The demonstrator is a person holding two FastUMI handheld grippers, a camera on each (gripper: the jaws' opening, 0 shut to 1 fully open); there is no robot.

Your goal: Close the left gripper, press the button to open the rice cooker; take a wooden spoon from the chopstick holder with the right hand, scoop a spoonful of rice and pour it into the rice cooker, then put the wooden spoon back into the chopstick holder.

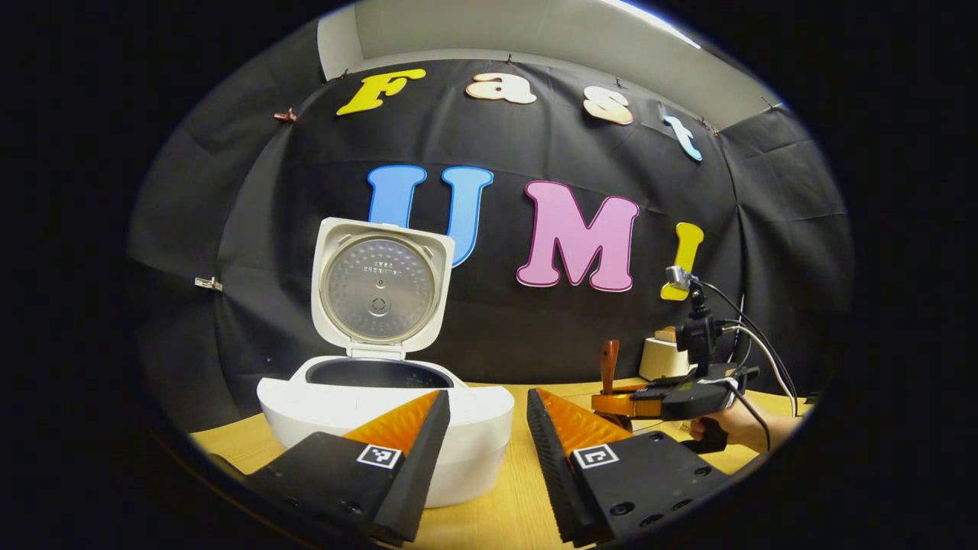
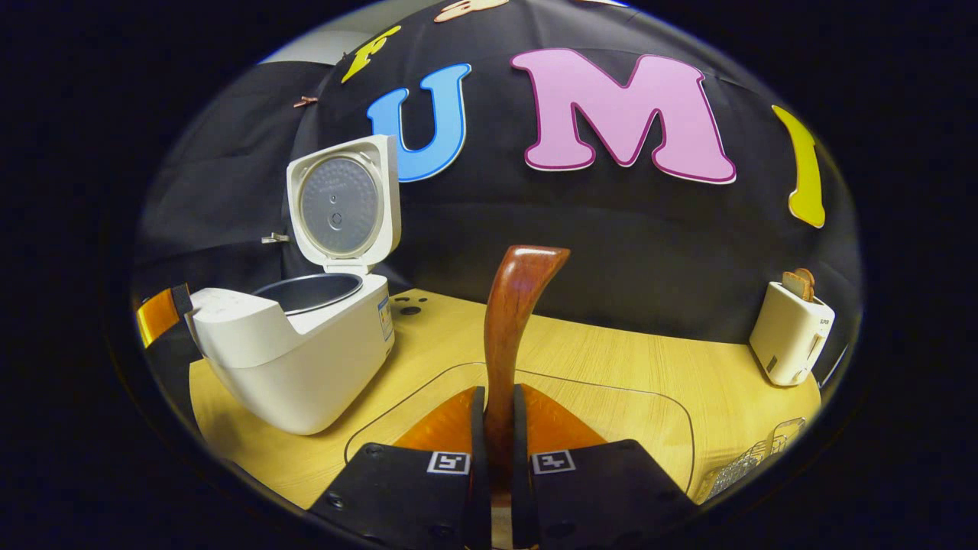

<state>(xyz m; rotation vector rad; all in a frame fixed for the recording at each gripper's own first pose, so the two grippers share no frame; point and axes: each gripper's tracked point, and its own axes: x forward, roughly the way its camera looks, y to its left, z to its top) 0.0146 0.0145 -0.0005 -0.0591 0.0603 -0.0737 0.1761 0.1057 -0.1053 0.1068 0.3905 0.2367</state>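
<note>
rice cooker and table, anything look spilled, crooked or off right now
Nothing stands out. The rice cooker sits flat on the table with its lid standing fully open, and no spill shows around it. The right gripper is shut on the wooden spoon, handle upright. The toaster stands upright near the wall.

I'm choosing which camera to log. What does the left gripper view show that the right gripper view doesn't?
Left gripper view: the open left claw, and the hand holding the right claw, seen from outside. Right gripper view: that claw shut on the wooden spoon close up, plus an outline drawn on the table. Both: the rice cooker with its lid up, and the toaster.
</note>
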